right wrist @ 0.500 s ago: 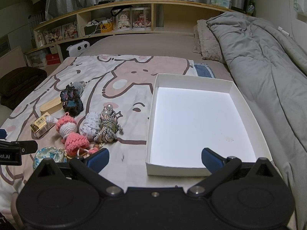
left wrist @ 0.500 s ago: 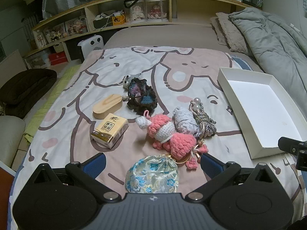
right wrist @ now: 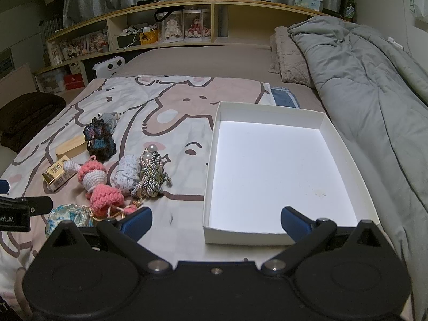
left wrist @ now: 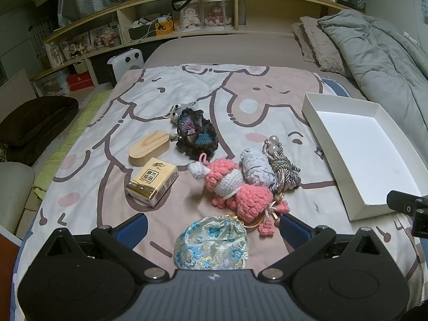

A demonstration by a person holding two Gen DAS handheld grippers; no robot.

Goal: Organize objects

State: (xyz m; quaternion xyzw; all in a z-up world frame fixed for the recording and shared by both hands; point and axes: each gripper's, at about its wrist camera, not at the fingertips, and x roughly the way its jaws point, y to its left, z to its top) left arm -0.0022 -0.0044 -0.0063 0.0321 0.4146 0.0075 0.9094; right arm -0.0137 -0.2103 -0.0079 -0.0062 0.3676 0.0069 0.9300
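Small items lie on the cartoon-print bedspread: a blue floral pouch [left wrist: 211,243], a pink crochet doll [left wrist: 235,187], a pale knit roll [left wrist: 255,167], a braided cord bundle [left wrist: 283,171], a dark crochet piece [left wrist: 196,135], a wooden oval box [left wrist: 149,148] and a tissue pack [left wrist: 152,182]. An empty white box [right wrist: 270,168] sits to their right. My left gripper [left wrist: 214,228] is open, its fingers either side of the pouch. My right gripper [right wrist: 215,220] is open and empty over the box's near edge.
A grey duvet [right wrist: 374,85] and pillows lie along the right side. A wooden shelf headboard [left wrist: 214,13] with dolls and boxes runs across the back. A dark cushion [left wrist: 34,120] lies on the floor to the left.
The left gripper has edged slightly forward toward the pouch. The right gripper is almost unmoved.
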